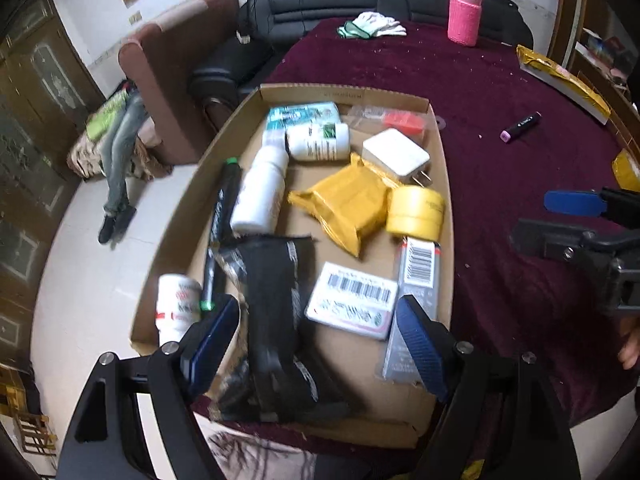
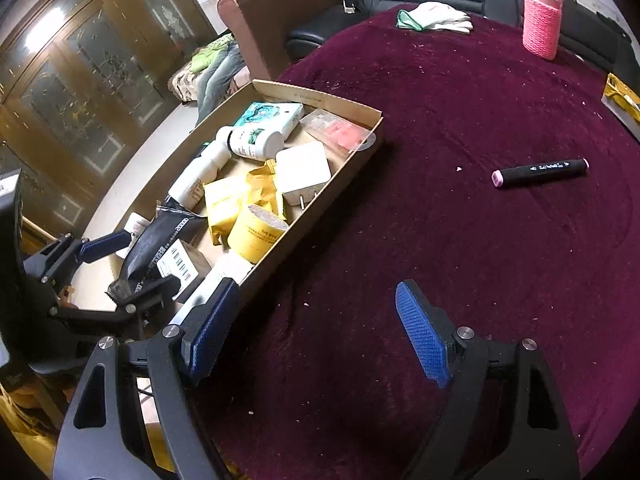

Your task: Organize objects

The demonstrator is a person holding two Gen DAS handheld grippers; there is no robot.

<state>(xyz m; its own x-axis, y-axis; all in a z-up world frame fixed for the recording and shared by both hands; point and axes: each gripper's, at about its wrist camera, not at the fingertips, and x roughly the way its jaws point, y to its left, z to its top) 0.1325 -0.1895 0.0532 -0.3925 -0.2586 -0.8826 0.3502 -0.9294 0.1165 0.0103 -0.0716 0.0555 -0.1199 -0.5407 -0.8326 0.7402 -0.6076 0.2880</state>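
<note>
A shallow cardboard tray [image 1: 344, 94] sits at the left edge of the maroon table [image 1: 500, 92]. It holds white bottles, a yellow tape roll [image 1: 416, 211], a yellow packet, a white charger [image 1: 396, 155], barcode boxes and a black pouch [image 1: 276, 312]. My left gripper [image 1: 318, 344] is open above the tray's near end, with the black pouch lying loose between its fingers. My right gripper [image 2: 320, 332] is open and empty over bare cloth right of the tray [image 2: 320, 98]. A black marker with a pink cap [image 2: 540, 172] lies on the cloth far right; it also shows in the left wrist view [image 1: 520, 126].
A pink knit-covered bottle [image 2: 540, 20] and white gloves [image 2: 436, 16] stand at the table's far edge. A yellow package [image 1: 560, 80] lies at the right rim. A black sofa [image 1: 340, 4] and a brown chair [image 1: 168, 72] are behind; a wooden cabinet [image 2: 80, 60] is on the left.
</note>
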